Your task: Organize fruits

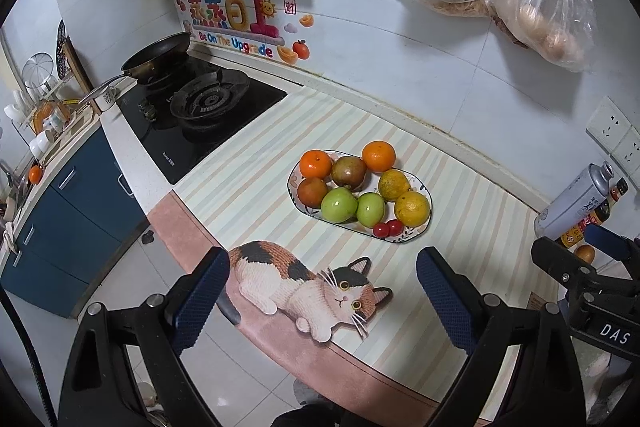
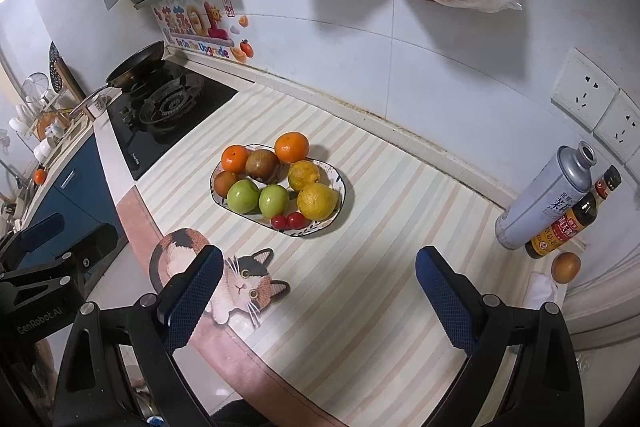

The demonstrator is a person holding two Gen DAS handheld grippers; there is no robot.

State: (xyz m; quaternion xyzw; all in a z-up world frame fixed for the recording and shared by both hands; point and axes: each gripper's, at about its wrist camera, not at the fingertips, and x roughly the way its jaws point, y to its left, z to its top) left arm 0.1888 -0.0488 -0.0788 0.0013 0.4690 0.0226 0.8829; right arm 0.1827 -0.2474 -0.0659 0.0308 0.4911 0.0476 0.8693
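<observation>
Fruits all sit grouped by kind on the oval plate [image 1: 425, 227] mid-mat, oranges [image 1: 379, 156], green apples [image 1: 339, 203] and cherry tomatoes [image 1: 388, 229] included, so we judge sorting nearly done; left gripper [image 1: 322, 301] and right gripper [image 2: 320, 301] both hover spread wide, empty.

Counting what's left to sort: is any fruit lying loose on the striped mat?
No, all the fruit sits inside the plate on the mat.
</observation>
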